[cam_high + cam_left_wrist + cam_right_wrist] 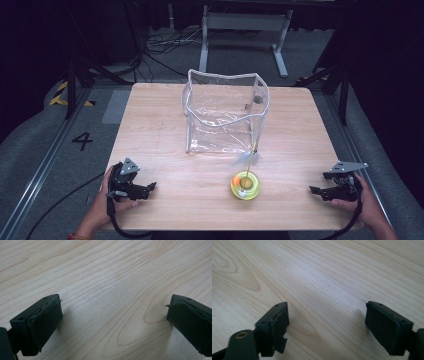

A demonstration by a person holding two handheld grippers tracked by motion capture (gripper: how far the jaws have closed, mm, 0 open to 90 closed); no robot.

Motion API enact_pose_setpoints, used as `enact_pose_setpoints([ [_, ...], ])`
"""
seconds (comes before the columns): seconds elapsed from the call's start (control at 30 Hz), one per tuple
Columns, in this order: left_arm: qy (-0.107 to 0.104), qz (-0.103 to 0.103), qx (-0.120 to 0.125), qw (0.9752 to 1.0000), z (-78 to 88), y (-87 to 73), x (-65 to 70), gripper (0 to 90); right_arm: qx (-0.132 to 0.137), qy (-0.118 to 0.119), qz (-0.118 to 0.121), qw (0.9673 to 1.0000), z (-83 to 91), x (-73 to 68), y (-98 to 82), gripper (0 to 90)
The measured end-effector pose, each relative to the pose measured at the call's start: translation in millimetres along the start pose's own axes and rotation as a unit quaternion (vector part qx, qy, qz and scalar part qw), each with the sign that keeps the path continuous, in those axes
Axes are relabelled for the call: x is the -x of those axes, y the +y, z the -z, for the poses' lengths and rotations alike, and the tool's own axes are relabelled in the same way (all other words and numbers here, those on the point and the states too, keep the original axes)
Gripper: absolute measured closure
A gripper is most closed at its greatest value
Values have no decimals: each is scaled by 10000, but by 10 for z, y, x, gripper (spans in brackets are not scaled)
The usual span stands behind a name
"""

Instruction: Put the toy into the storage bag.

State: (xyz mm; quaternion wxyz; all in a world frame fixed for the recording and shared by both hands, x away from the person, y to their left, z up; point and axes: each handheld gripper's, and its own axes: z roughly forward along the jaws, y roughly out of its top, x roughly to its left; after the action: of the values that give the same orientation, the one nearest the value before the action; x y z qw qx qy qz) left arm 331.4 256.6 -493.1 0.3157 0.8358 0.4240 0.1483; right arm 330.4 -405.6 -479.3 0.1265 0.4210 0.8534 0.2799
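Observation:
A clear plastic pouch [225, 112] with a white zip rim stands open near the middle of the wooden table [150, 125]. In front of it lies a yellow-green ring toy [245, 185] with an orange ball, a thin stick and a bluish feather. My left gripper [150, 187] rests at the table's front left in a hand, pointing right. My right gripper [314, 190] rests at the front right, pointing left. In the left gripper view its gripper [113, 315] stands open over bare wood. In the right gripper view its gripper [327, 317] is open too, nothing between the pads.
The ring toy lies between the two grippers, roughly midway but nearer the right one. Beyond the table's far edge stand a white metal frame [245, 30], loose cables and black stands. A floor mark "4" [82, 141] sits left of the table.

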Motion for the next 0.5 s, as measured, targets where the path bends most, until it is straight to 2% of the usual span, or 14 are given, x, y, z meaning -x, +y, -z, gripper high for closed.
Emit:
enact_pose_setpoints([
  [0.27,20,22,-17,10000,-3,6,3,3,50,51,284,9996,157,-79,155,231],
  [0.5,16,24,-16,10000,-2,5,2,3,137,124,657,9977,306,-199,405,244],
])
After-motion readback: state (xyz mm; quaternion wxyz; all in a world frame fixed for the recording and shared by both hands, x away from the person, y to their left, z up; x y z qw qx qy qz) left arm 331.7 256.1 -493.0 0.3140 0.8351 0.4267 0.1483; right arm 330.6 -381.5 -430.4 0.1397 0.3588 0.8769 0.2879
